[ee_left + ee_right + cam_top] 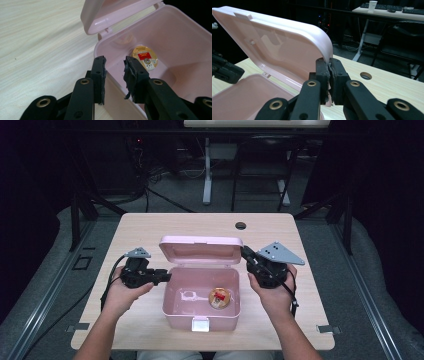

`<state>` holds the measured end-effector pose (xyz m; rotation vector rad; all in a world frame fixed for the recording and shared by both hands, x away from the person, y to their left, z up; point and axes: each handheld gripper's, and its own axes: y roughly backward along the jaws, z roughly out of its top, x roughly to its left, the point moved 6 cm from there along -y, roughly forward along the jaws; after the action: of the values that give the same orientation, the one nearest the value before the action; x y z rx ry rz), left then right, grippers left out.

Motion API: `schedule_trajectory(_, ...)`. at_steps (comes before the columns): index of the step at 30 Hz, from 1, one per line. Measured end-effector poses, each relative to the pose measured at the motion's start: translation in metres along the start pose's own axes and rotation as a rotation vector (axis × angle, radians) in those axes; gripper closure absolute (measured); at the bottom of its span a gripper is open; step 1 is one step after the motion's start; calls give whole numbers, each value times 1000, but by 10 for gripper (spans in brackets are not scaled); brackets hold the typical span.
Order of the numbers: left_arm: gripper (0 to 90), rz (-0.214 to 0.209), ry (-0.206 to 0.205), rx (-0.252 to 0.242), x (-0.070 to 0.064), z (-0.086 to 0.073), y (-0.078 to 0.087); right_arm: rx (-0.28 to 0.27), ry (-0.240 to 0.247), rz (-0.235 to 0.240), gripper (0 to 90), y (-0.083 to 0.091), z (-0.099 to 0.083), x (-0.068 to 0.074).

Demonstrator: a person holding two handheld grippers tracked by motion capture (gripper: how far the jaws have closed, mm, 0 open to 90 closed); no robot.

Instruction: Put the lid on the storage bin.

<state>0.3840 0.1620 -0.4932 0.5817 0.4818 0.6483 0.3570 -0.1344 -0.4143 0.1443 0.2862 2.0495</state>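
Right gripper [329,72] first: its jaws are pinched tight on the rim of the pink lid [287,47], right at the lid's rounded corner, and that lid stands raised and tilted back over the pink box [202,315]. So the lid is the thing in hand, held up at its right-hand end. Across the box, the left gripper [114,65] has its jaws parted with nothing between them, poised at the box's near wall, tips just above the rim and pointing in over the open cavity. Just beyond those tips, down on the box floor, lies a small round packet [145,58] with a red and gold label — well inside, away from the walls. My read: this is the lid-handling step, with the box open and its contents settled, and the next move looks like swinging that lid on its hinge, most likely down to shut. That calls for the right hand to follow the hinge's arc rather than drag straight, and for the left jaws to stay clear of the rim — or steady the box wall. Both hands come in low from the near edge of the wooden table [150,227], wrists angled inward, the right hand [272,292] higher and the left hand [122,295] level with the box's side.
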Motion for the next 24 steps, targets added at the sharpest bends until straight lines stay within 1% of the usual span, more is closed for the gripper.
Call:
schedule_trajectory(4,695,3,-15,-13,-1,2,6,8,-19,22,854,2,0,0)
schedule_trajectory(7,690,6,-18,-25,-2,4,13,20,-34,45,847,5,-2,0)
schedule_trajectory(9,688,6,-18,-27,-3,5,18,26,-37,57,843,8,-4,1)
schedule_trajectory(10,683,8,-25,-20,-3,4,20,27,-38,66,838,9,-4,2)
schedule_trajectory(12,680,21,-39,-11,-3,4,26,38,-32,77,823,13,-7,4)
schedule_trajectory(14,678,28,-40,-7,-3,4,30,55,-18,93,799,16,-11,6)
schedule_trajectory(16,678,39,-32,-17,0,4,35,76,2,105,791,19,-16,8)
schedule_trajectory(17,678,41,-28,-23,0,3,37,87,4,115,788,20,-19,9)
schedule_trajectory(19,679,34,-20,-17,1,-1,40,105,7,134,777,23,-24,10)
schedule_trajectory(21,679,16,-10,-32,-1,-4,43,117,7,149,771,26,-30,12)
schedule_trajectory(23,678,11,-26,-39,-6,-6,45,120,15,155,765,30,-34,14)
schedule_trajectory(24,676,7,-26,-45,-9,-6,45,122,17,165,761,32,-37,14)
